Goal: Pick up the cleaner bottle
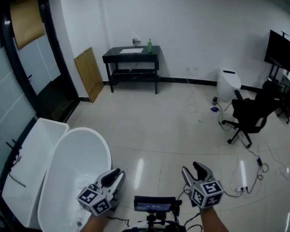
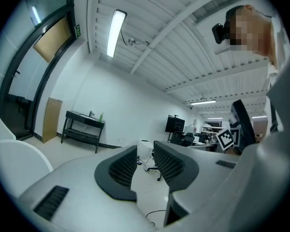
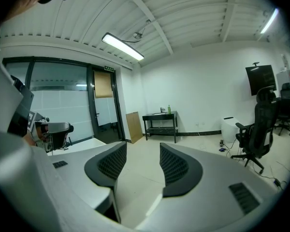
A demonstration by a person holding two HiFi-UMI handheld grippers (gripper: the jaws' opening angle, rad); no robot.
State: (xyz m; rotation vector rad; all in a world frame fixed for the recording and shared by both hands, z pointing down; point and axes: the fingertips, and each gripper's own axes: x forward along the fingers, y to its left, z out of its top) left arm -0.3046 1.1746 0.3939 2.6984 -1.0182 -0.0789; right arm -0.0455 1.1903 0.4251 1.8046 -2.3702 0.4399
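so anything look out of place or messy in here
Loose cables sprawl over the floor by the office chair, a likely trip hazard. A white bathtub sits oddly at the left. The green bottle stands upright.

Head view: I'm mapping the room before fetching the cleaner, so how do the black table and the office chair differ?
The black table stands against the far wall; the office chair sits out on the floor at right. The table carries a green bottle; the chair looks empty. The table has a lower shelf; the chair a spread base. Both are black.
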